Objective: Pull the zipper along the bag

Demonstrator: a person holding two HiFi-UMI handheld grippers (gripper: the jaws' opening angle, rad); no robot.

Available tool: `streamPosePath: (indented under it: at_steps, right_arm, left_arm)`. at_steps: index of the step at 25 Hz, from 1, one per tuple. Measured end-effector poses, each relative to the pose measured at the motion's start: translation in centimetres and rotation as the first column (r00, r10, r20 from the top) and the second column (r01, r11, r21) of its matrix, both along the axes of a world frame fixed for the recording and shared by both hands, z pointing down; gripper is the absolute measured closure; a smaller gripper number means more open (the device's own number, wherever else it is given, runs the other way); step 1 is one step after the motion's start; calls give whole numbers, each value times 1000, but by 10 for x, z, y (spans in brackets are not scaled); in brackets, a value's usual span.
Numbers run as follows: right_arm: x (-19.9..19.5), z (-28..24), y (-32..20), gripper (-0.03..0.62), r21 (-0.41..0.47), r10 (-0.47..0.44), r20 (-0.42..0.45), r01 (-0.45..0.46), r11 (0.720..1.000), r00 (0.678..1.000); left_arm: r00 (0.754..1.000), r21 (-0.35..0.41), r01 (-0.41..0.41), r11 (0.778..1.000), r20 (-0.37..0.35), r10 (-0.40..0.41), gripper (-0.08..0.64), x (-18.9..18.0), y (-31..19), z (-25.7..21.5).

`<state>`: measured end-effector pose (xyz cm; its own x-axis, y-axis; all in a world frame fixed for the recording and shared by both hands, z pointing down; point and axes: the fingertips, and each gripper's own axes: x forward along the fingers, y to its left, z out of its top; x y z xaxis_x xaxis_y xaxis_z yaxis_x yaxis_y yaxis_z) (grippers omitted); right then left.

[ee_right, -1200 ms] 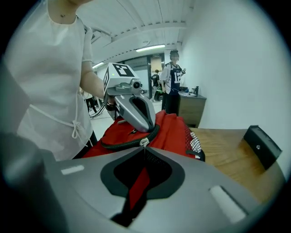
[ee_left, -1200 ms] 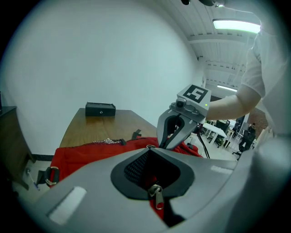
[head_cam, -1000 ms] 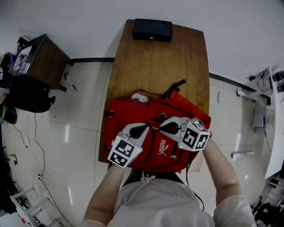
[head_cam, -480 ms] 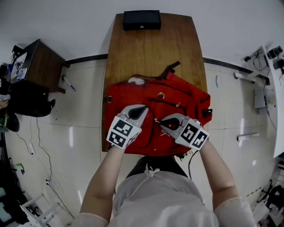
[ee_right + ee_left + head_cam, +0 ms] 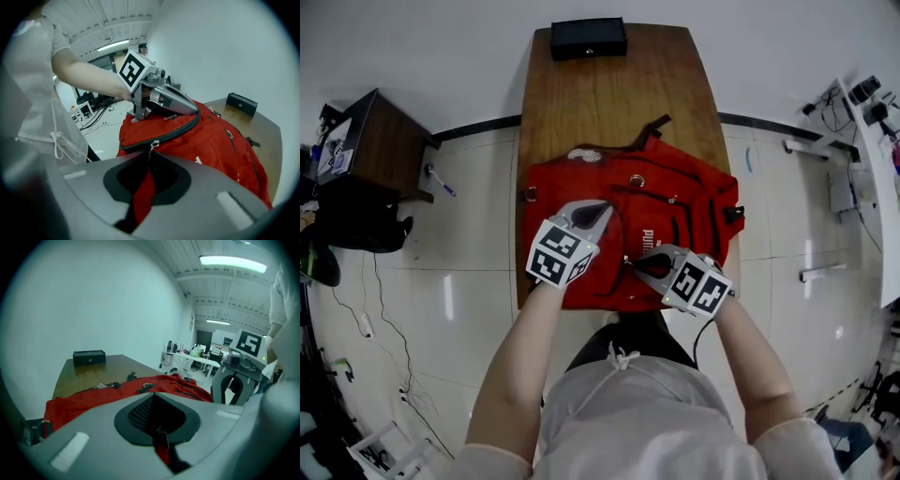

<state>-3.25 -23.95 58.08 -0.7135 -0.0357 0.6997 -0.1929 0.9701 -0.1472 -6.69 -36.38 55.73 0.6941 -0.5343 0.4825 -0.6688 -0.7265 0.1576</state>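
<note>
A red backpack (image 5: 675,202) lies flat on the wooden table (image 5: 609,94). At the bag's near edge my right gripper (image 5: 630,263) is shut on the red pull tab (image 5: 143,187) of the zipper. The metal slider (image 5: 153,144) sits just past its tips on the dark zipper track (image 5: 185,127). My left gripper (image 5: 598,214) rests on the bag's left half, shut on a fold of red fabric (image 5: 162,448). The right gripper view shows the left gripper (image 5: 161,101) on the bag beyond the track.
A black box (image 5: 588,37) stands at the table's far end. A dark side table (image 5: 370,136) stands on the tiled floor at the left, with a pen (image 5: 439,176) on the floor beside it. White desks (image 5: 867,141) are at the right. The person's body is close to the near edge.
My right gripper has drawn back toward the bag's near edge with the pull tab, uncovering the white logo. The left gripper has kept its hold on the fabric.
</note>
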Motion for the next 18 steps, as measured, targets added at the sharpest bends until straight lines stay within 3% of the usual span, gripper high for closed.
streamPosePath:
  at_steps: [8, 18]
  right_arm:
    - [-12, 18, 54, 583, -70, -71, -36, 69, 995, 997]
    - [-46, 31, 92, 574, -175, -24, 9, 25, 984, 1000]
  left_arm:
    - [999, -7, -25, 1000, -22, 25, 554, -1, 1, -1]
    - [999, 10, -31, 999, -42, 31, 554, -2, 6, -2]
